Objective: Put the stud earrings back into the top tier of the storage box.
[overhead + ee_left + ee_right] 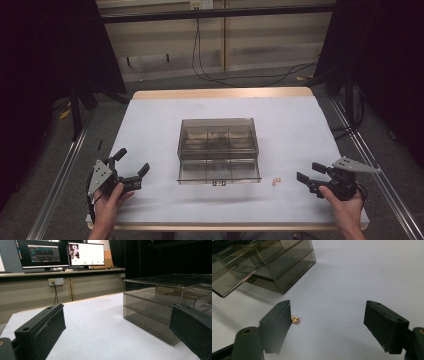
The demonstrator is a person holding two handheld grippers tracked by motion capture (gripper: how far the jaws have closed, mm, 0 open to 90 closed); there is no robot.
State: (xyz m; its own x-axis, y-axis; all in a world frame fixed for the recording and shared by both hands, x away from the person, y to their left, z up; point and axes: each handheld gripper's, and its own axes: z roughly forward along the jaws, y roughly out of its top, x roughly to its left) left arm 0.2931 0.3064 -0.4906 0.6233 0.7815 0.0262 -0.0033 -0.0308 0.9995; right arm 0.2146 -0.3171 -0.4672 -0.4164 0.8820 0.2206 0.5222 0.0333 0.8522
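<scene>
Right gripper, jaws standing wide and empty, is facing a tiny gold-coloured piece lying just right of the clear compartment box; likely light, hard, slippery, so pinching across its middle looks safest.

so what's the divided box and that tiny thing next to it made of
The divided box looks like smoke-tinted clear plastic: its inner partitions show through glossy walls. The tiny thing looks like shiny brass- or gold-coloured metal, since it glints, though it is too small to be sure.
</scene>
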